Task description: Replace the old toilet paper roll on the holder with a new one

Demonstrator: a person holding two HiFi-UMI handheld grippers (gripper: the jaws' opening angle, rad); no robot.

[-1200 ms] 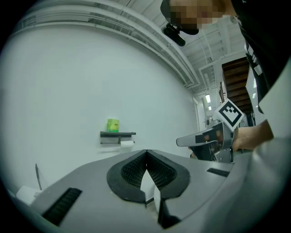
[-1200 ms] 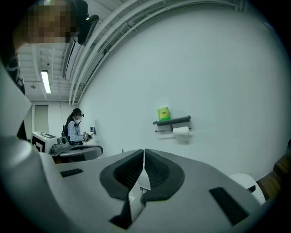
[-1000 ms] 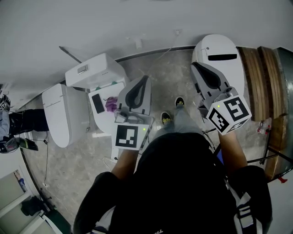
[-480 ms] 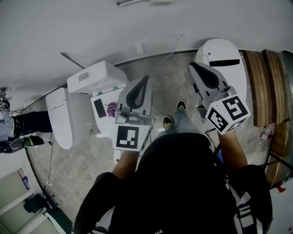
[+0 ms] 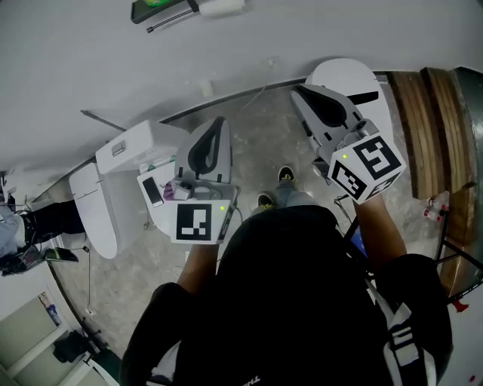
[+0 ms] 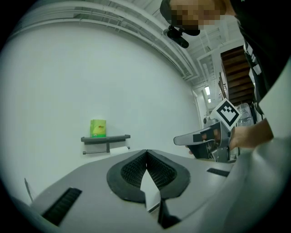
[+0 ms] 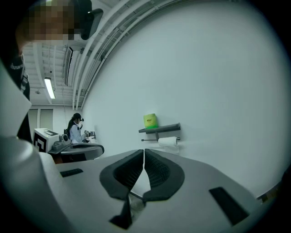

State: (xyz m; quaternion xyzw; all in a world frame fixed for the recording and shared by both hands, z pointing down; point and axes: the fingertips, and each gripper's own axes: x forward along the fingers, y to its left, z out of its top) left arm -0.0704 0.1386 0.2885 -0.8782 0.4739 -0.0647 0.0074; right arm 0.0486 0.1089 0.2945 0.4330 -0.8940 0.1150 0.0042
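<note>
A dark wall holder [image 6: 105, 138] carries a green pack [image 6: 98, 128] on its shelf, and a white paper roll [image 6: 119, 148] hangs on the bar below. The right gripper view shows the same holder [image 7: 160, 129], pack [image 7: 150, 120] and roll [image 7: 167, 141]. In the head view the holder [image 5: 189, 9] sits at the top edge. My left gripper [image 5: 219, 121] and right gripper [image 5: 296, 90] point level at the wall, well short of it. Both the left gripper [image 6: 146, 152] and the right gripper [image 7: 144, 151] are shut with nothing between the pads.
A white toilet [image 5: 94, 207] stands at the left, beside a small white stand [image 5: 151, 215] holding a phone and a purple item. A white rounded unit [image 5: 343, 75] and wooden boards [image 5: 423, 136] lie at the right. A person [image 7: 75, 127] stands far off.
Both grippers have moved forward toward the wall. The wall holder has come into the head view at its top edge, and the toilet and stand have slid lower and left.
</note>
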